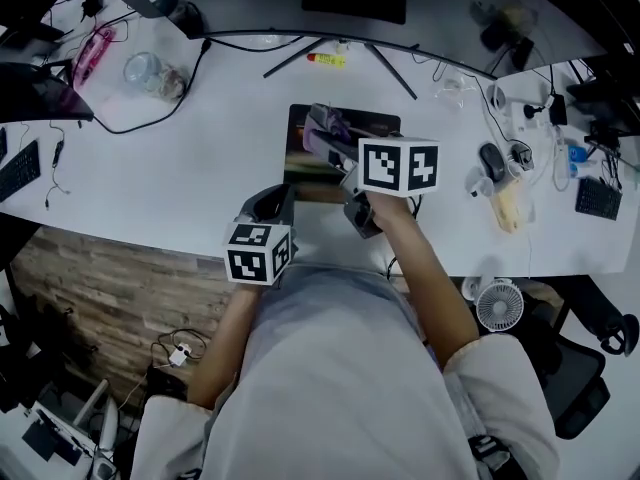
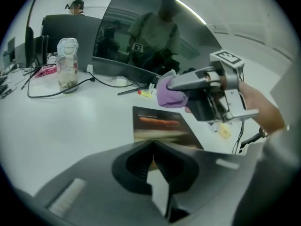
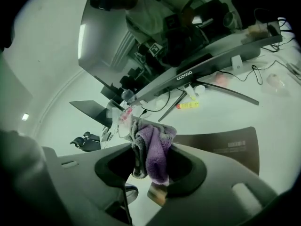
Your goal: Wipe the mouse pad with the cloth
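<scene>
1. The mouse pad [image 1: 297, 153] was partly hidden in the head view by the right gripper [image 1: 335, 138].
2. The purple cloth [image 3: 156, 150] was clamped between the right gripper's jaws and held over the mouse pad.
3. The left gripper [image 2: 152, 149] was held at the mouse pad's near edge, its jaws pressed together on nothing.

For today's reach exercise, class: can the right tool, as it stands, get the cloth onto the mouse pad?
Likely yes. The right tool is shut on the cloth right over the mouse pad, whose surface looks bare, with nothing between them.
</scene>
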`<state>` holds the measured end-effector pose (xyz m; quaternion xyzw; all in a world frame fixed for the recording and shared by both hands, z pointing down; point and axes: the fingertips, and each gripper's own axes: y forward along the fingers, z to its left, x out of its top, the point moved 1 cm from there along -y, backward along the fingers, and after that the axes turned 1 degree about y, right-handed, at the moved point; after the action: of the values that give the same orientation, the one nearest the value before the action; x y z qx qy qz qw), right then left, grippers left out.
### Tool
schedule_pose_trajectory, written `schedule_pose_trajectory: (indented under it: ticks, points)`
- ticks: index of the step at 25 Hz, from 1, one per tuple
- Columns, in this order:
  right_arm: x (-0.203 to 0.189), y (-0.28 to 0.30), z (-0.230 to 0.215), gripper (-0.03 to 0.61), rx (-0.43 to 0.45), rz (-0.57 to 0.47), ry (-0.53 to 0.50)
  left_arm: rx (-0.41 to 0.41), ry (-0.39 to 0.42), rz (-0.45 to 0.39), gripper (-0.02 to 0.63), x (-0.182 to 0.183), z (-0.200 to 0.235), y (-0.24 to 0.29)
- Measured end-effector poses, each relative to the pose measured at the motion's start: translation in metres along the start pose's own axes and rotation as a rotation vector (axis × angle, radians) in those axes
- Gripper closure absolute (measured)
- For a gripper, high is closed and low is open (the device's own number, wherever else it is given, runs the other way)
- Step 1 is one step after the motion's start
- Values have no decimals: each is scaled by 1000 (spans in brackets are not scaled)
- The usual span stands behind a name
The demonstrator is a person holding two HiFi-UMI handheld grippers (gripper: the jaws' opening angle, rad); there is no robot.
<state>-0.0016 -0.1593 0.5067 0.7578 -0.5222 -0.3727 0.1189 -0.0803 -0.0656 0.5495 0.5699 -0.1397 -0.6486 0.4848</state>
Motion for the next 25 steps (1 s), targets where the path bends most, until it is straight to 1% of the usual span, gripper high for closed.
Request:
schedule_pose_trajectory:
  ticks: [2,7,12,16,21,25]
  points:
    - [-1,11,-7,397,-14,25,17,8,1,17,614,-6,4,6]
    - [-2,37,-18,397,-29,71,35,47,-28,57,614,-17,18,16]
    - [-12,59,-26,397,-35,133,48,52,5,105,614,-30,18,24]
    - [-11,74,-33,397,-49,149,58,76,10,141,614,-39,21,31]
    - [-11,84,-39,397,-60,177,67,78,-8,139,614,-40,22,31]
    - [-7,91,-40,397,-49,186,73,86,-19,120,614,-38,26,31]
